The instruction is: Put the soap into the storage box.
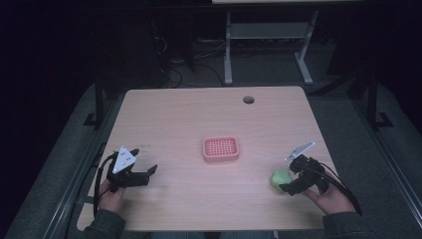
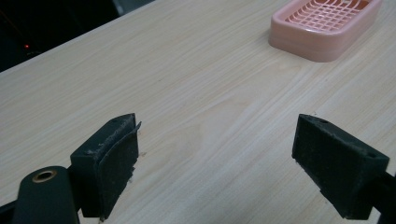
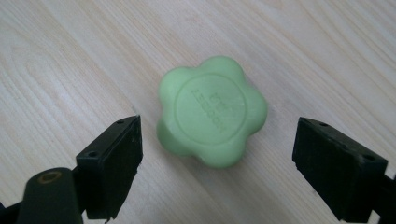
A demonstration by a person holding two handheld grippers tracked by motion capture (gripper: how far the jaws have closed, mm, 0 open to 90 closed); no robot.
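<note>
My right gripper (image 3: 217, 144): jaws wide apart, one on each side of the green soap (image 3: 213, 111), not touching it.
Green soap: lies flat on the wooden table (image 1: 189, 119), near its right front part.
My left gripper (image 2: 215, 158): jaws wide apart, holding nothing, above bare wood.
Pink soap dish (image 1: 221, 149): middle of the table, between both grippers.

- Bench (image 1: 174, 114): light wood-grain top, round cable hole (image 1: 248, 99) near far edge.
- Soap dish (image 1: 221, 149): pink, slotted, at bench centre.
- Second desk frame (image 1: 268, 31): grey, beyond.
</note>
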